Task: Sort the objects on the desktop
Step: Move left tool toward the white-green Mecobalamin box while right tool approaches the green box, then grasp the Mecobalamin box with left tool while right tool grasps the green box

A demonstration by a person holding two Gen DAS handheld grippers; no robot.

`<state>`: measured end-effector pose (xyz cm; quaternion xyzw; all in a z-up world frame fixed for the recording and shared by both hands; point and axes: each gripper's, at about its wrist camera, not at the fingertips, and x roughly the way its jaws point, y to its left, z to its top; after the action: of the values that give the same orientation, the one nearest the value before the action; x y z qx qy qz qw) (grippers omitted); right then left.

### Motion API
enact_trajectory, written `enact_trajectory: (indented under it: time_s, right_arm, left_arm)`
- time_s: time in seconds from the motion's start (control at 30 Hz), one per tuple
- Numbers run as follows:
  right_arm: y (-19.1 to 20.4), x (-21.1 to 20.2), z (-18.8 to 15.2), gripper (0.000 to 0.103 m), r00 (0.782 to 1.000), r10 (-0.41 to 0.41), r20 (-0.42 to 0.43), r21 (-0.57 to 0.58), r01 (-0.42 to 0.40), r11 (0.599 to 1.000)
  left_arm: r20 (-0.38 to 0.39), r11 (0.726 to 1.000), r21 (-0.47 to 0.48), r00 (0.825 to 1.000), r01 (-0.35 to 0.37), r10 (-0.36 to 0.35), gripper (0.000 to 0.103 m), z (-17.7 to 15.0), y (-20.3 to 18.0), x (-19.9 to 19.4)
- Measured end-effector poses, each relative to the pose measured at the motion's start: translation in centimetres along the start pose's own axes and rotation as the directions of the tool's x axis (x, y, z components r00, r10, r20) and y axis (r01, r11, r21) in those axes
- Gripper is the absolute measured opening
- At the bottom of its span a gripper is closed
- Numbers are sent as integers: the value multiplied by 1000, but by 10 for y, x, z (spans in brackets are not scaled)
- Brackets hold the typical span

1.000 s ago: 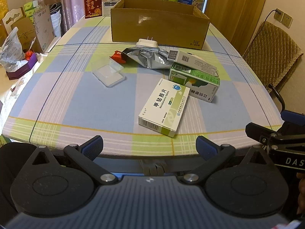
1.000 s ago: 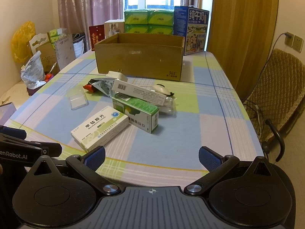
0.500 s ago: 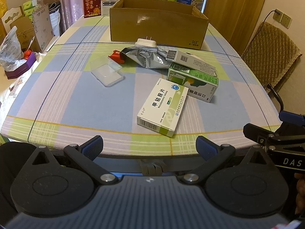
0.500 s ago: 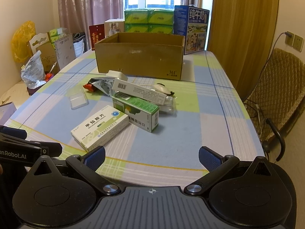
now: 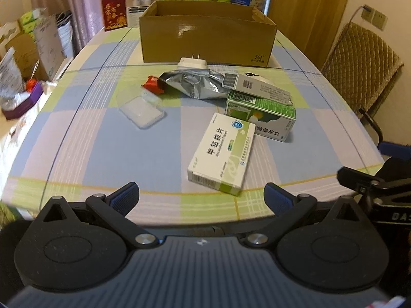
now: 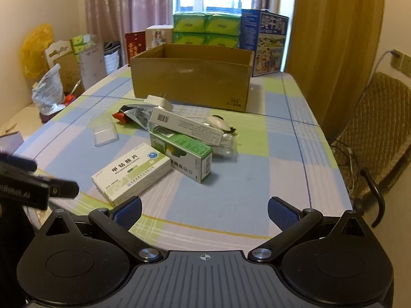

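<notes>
A white and green medicine box lies nearest the table's front edge. Behind it sits a green box, with a long white box leaning on top. A crumpled silver foil bag, a white plug adapter, a red packet and a clear plastic case lie around them. An open cardboard box stands behind. My left gripper and right gripper both hover open at the front edge, holding nothing.
Green tissue packs and a blue milk carton box stand at the table's far end. A padded chair is to the right. Bags and cartons crowd the left side. The checked tablecloth shows bare patches left and right of the pile.
Both grippers have moved slightly forward and closer to the table, so the objects look nearer. Nothing on the table has shifted.
</notes>
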<state>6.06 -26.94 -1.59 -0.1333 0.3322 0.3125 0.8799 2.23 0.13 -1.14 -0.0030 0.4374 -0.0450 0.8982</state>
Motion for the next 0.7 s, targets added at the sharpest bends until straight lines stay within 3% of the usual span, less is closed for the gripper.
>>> enact_trajectory:
  time_s: [0.37,0.7]
  right_arm:
    - [-14,27,28,101,998,69,-10,-138,-69,988]
    - [-22,72,43,101,985,148,-87,-241,-165,956]
  left_arm:
    - [-52,985,156,997,72,-64,98,28,-7,38]
    - [-131,966,225,986,129,-101,92,40,-15,81]
